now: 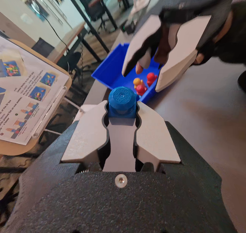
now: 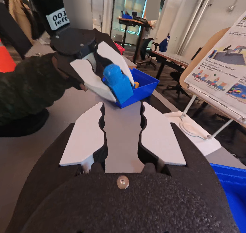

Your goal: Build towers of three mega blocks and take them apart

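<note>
Left gripper (image 1: 121, 111) clamped on blue block (image 1: 122, 105), stud pointing forward past fingertips; right gripper (image 2: 122, 107) spread, empty.

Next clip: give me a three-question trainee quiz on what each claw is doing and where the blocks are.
1. True or false: the left claw is shut on a blue block.
2. The right claw is: A) open and empty, B) holding a red block, C) gripping the bin rim.
3. Fill in: the red and orange blocks lie inside the blue ____.

Key: 1 true; 2 A; 3 bin.
</note>
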